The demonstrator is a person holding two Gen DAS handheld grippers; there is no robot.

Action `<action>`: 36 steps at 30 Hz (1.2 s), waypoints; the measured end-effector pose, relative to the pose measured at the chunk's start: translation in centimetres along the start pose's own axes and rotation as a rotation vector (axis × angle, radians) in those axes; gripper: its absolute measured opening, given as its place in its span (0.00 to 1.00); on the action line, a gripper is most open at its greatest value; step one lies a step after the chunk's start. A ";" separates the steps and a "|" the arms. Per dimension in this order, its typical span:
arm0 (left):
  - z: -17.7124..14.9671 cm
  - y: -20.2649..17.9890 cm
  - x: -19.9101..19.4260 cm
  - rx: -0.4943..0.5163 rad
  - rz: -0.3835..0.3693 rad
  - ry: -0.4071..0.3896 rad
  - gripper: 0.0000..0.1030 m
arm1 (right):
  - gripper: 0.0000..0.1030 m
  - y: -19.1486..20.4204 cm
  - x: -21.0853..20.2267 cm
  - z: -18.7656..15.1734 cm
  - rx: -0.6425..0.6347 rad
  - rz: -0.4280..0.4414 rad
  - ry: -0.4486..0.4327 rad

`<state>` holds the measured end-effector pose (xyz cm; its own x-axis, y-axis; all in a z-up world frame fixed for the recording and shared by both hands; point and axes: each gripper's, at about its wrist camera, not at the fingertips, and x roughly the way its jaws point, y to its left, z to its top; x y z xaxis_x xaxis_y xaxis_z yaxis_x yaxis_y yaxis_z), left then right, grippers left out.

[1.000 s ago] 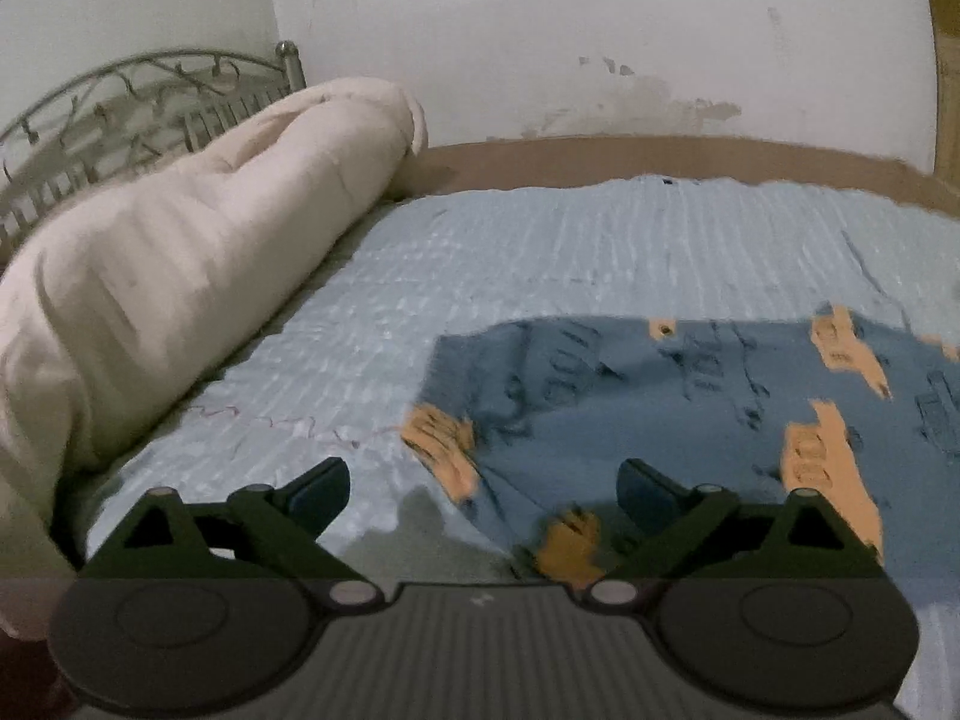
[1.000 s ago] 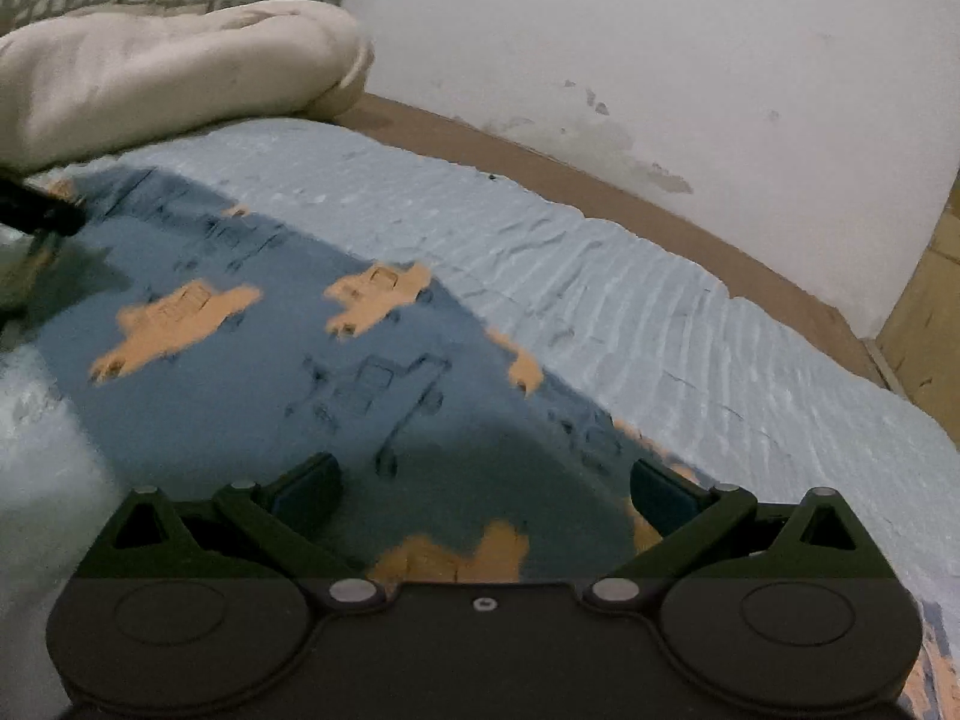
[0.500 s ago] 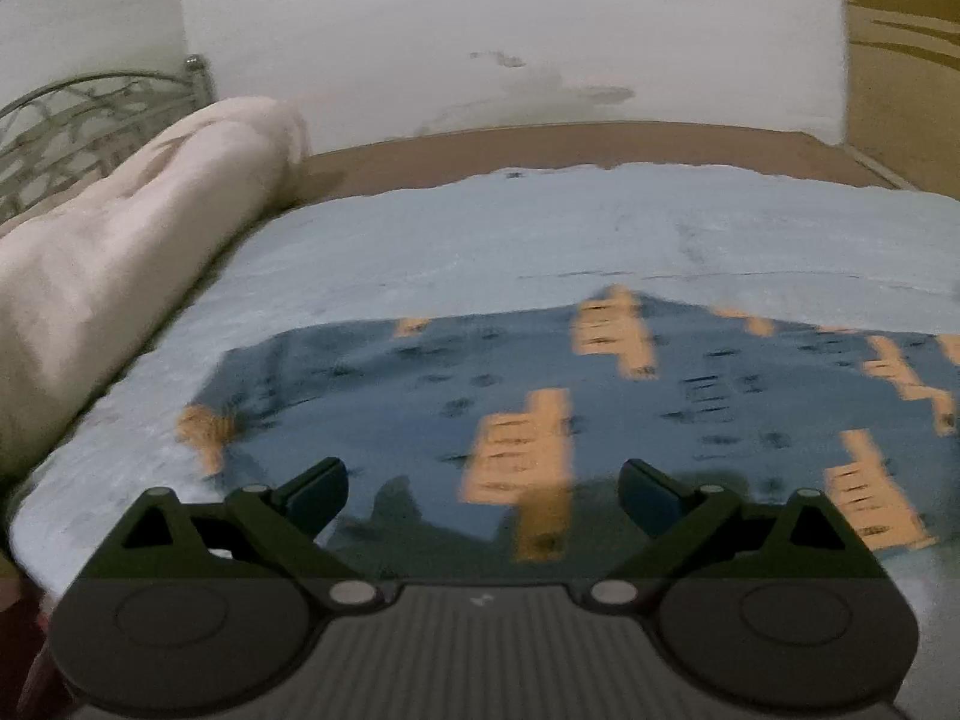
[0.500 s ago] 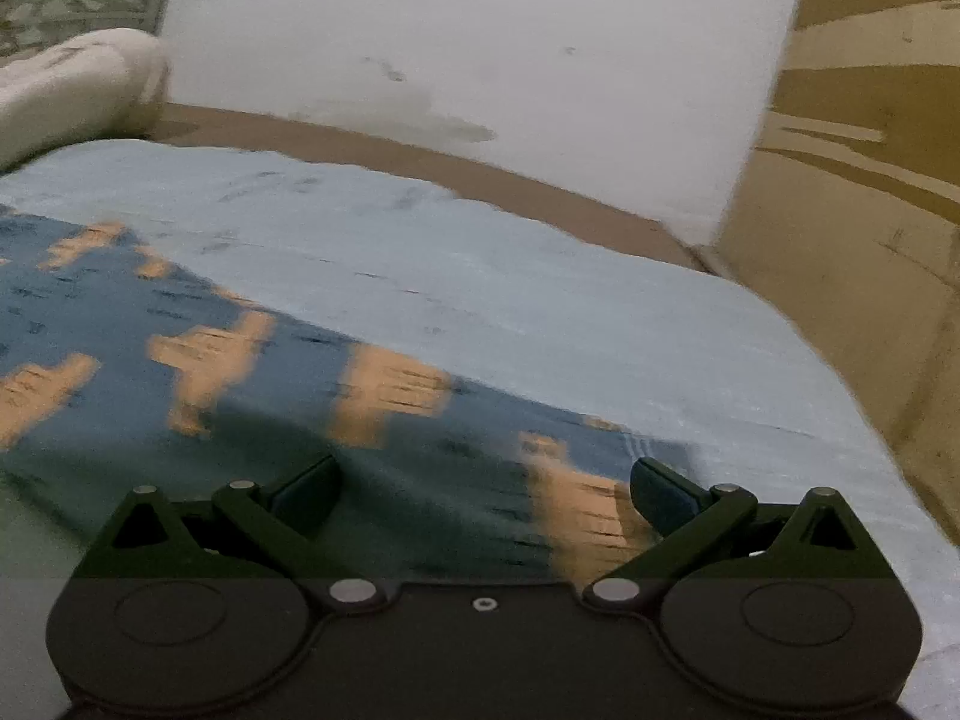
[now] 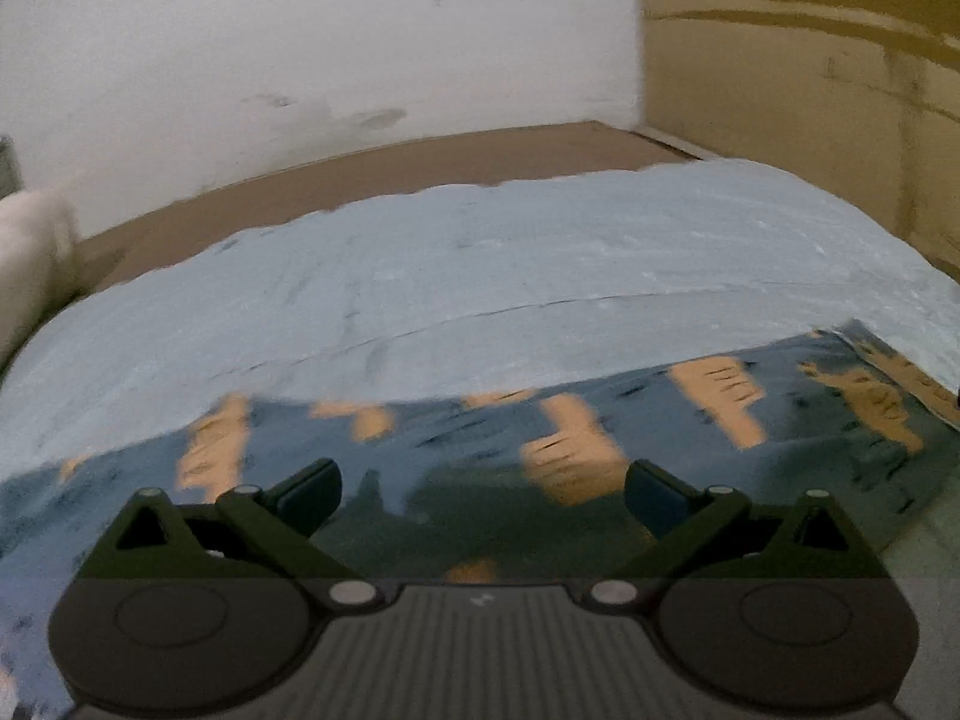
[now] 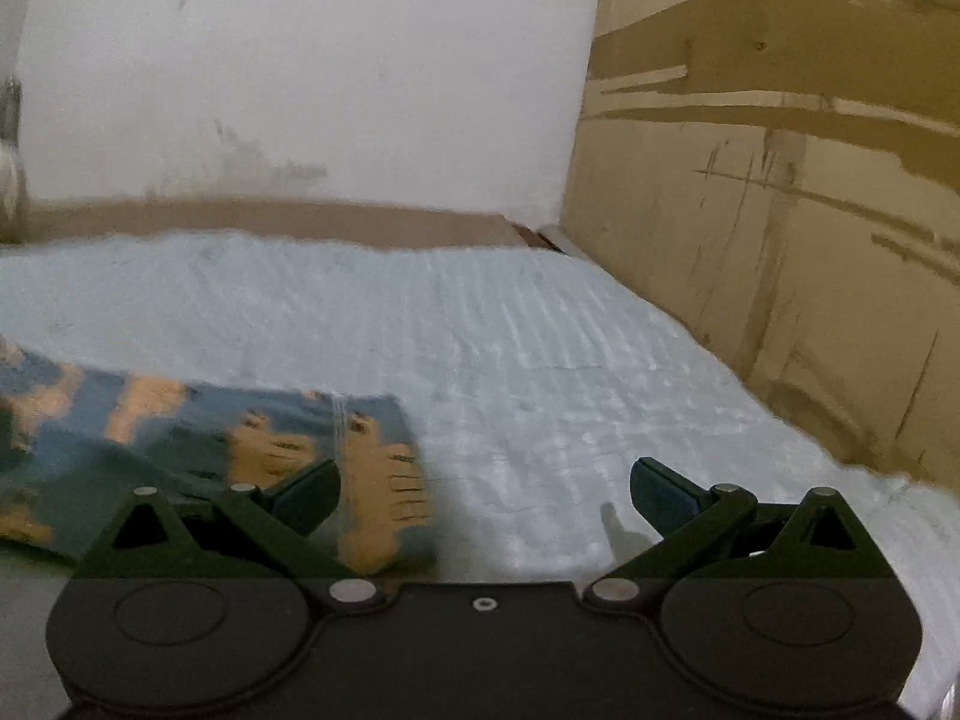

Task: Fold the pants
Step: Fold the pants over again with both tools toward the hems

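The pants [image 5: 600, 420], blue with orange prints, are lying flat on the light blue bedspread [image 5: 480, 276], stretching sideways across the near part of the bed. The left hand-held gripper [image 5: 483, 489] is hovering over the middle of them, its fingers spread wide and gripping nothing. Further right, the right hand-held gripper [image 6: 486, 489] is also released and empty; in its view the pants [image 6: 270, 444] are ending in a hemmed edge just beside its left finger [image 6: 306, 495], while bare bedspread [image 6: 570, 360] is lying under the rest of the gap.

To do this step well, the right one probably needs to be shifting left so both fingers are straddling that hem, pinching both layers at once, while the left one is pinning or pinching the near edge so the cloth is not dragging or bunching during the fold.

Compared with a second ago, both cameras are now pointing further right: the rolled cream blanket [image 5: 30, 252] is almost out of view, the cardboard-coloured wall [image 6: 780, 210] is filling the right side, and the pants' end is showing.
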<state>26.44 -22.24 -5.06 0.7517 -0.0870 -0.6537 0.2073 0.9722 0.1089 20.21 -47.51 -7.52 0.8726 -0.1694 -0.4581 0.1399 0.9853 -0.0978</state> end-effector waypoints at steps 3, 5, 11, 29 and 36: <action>1.0 -2.3 2.3 0.052 -0.029 0.013 0.99 | 0.99 -1.2 -2.2 -0.9 0.134 0.148 -0.006; 1.5 -3.5 3.6 0.078 -0.045 0.022 0.99 | 0.99 -1.6 -2.6 -1.4 0.234 0.216 0.034; 1.9 -5.7 5.9 0.131 -0.048 0.032 0.99 | 0.99 -2.3 -1.2 -2.4 0.458 0.310 0.148; 5.7 -5.0 4.7 -0.037 -0.470 0.120 0.99 | 0.28 -3.8 0.6 -3.2 0.951 0.089 0.165; 9.2 -7.8 6.6 -0.191 -0.724 0.253 0.99 | 0.15 0.8 -1.0 -1.2 0.523 -0.012 0.041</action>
<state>35.50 -32.36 -3.35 0.3010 -0.6826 -0.6659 0.4621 0.7153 -0.5243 18.87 -46.60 -8.25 0.8520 -0.1716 -0.4946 0.3742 0.8602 0.3463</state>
